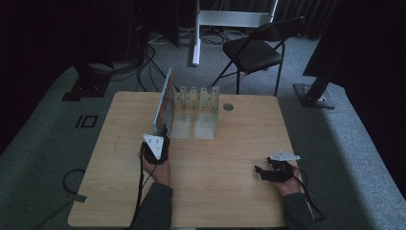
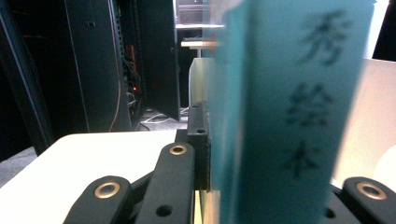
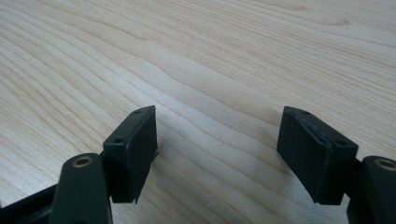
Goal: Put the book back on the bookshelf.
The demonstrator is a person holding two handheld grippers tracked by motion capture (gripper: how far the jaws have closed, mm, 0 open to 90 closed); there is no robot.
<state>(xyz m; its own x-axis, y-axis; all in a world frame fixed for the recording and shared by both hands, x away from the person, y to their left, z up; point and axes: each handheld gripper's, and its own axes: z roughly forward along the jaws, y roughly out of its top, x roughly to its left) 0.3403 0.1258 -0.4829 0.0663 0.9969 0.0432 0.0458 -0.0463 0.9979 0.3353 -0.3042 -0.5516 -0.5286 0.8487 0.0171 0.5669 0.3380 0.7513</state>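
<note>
At centre-left of the high view, the left gripper (image 1: pixel 160 139) stood clamped on the spine of an upright book (image 1: pixel 164 101) beside the clear rack (image 1: pixel 198 103). The right gripper (image 1: pixel 268 172), jaws apart, rested at lower right. Keeping the book vertical would likely ease slotting it in.

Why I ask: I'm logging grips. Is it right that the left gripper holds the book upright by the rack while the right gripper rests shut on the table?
Not quite: the right gripper is open, its fingers spread apart over bare table in the right gripper view. The left gripper does hold the book upright beside the rack.
</note>
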